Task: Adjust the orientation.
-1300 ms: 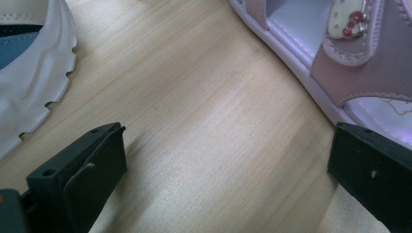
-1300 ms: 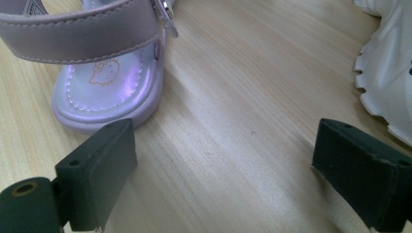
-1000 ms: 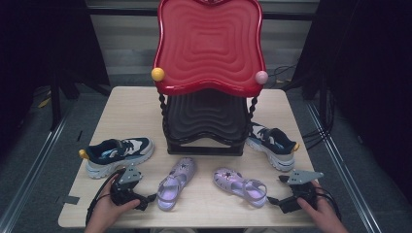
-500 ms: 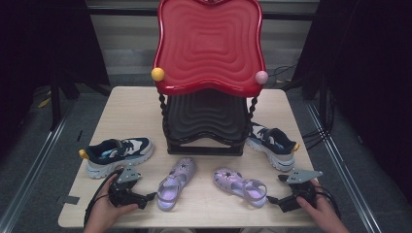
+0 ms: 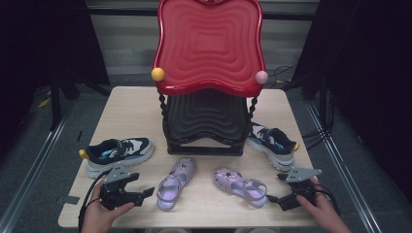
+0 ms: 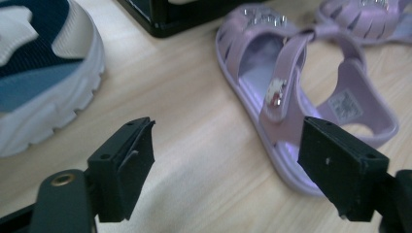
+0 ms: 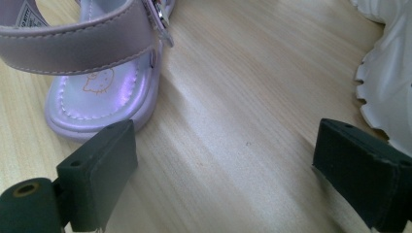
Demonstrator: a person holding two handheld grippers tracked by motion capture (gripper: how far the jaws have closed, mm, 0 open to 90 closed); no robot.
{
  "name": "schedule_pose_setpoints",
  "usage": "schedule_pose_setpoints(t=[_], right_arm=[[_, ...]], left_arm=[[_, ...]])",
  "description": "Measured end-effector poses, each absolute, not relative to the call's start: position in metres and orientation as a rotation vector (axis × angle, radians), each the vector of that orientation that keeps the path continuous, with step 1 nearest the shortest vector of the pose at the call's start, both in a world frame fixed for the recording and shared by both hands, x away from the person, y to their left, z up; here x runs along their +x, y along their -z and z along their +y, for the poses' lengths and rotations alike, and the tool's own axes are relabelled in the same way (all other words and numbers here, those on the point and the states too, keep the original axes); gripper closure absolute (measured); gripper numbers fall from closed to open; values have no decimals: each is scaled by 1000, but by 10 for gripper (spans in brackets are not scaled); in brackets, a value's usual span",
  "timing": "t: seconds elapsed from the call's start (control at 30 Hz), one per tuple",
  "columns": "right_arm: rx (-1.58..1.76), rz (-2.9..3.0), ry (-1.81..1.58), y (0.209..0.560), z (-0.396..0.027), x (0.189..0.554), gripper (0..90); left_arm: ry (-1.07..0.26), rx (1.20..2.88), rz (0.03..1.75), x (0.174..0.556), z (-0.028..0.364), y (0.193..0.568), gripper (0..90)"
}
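Purple sandals (image 5: 176,183) between sneakers (image 5: 116,153)

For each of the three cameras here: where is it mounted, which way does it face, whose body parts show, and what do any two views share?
High view: above the person's side, looking forward and down on the table; both hands, left gripper and right gripper.
Left gripper view: rides the left gripper, open jaws toward the left sandal and a sneaker.
Right gripper view: rides the right gripper, open jaws over wood beside the right sandal.
Shared: high and left gripper views both show the left sandal.
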State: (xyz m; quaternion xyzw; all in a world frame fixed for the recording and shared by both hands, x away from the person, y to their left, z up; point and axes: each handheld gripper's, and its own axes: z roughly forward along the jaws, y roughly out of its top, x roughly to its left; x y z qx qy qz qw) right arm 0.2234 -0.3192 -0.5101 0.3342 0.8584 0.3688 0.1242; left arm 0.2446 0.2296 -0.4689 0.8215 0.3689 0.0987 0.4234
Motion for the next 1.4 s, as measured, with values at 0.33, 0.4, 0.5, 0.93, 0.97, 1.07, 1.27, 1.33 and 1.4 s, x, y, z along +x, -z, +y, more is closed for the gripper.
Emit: schedule_pose_setpoints(t=[0.33,0.4,0.5,0.93,0.97,1.07,1.27,1.33,1.4], right_arm=[[973,2503,-1079,510,-319,224,74],[973,2504,-1079,510,-319,224,74],[969,2506,-1079,510,-319,224,74],[970,2504,-1075,510,-319,224,74],[973,2502,-1074,510,-319,224,74],[971,2502,-1074,510,-319,224,74],[971,2502,-1074,510,-319,224,74],[971,2502,-1074,510,-319,224,74],[971,2502,-1074,510,-319,224,74]], left_arm=[[-271,1930,937,242,213,456,230],[-276,1927,925,242,209,456,230],[-276,1942,907,243,203,458,236],[-342,1996,895,249,189,469,347],[-348,1992,901,250,189,469,356],[-322,1981,918,251,188,470,389],[-307,1995,934,250,184,473,485],[-296,1993,932,250,183,473,523],[-296,1994,936,250,182,473,542]])
